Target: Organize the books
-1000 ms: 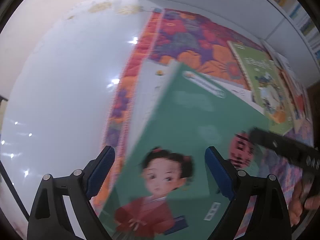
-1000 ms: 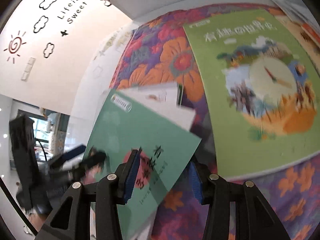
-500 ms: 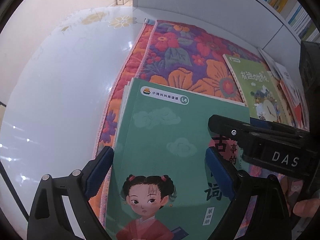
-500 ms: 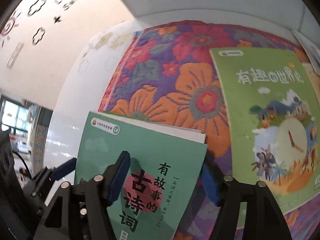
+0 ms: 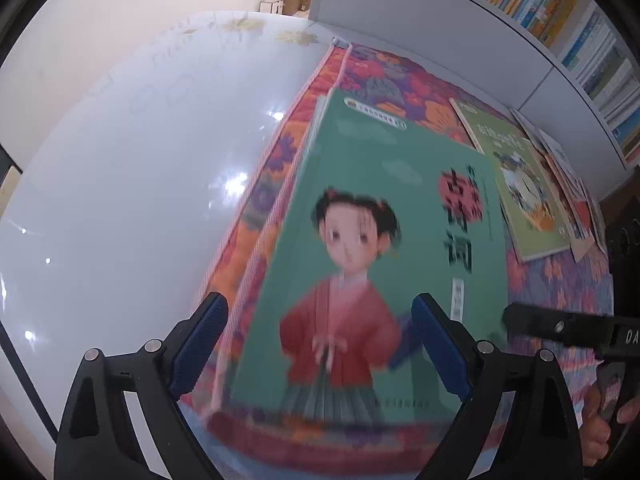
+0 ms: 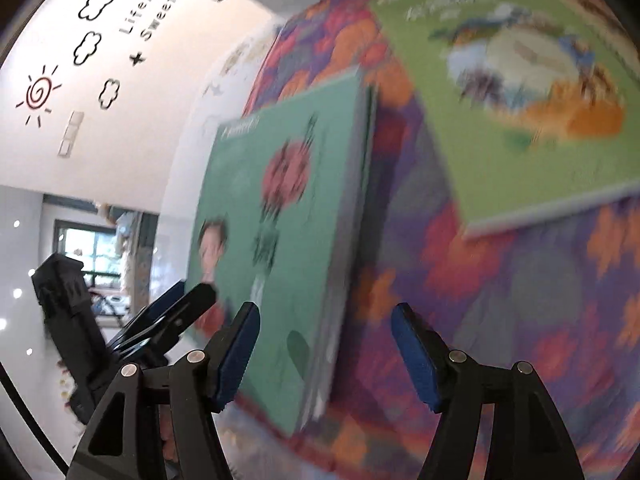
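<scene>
1. Left wrist view: teal picture book with a girl in red on its cover lies on the floral quilted mat, left of the lime-green clock book.
2. Left gripper and right gripper both stand released, gripping nothing; the right's jaws have just been opening beside the teal book's page edge.
3. Square the edges before the next grasp.

Glossy white floor, cream wall with cloud decals, white bookshelf, distant window.

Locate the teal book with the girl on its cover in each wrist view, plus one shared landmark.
Left wrist: teal book fills the centre, its lower part between the left tool's fingers.
Right wrist: same teal book sits left of centre, running down towards the right tool.
Shared landmark: the light green book on the floral mat, right of the teal one in both.
</scene>
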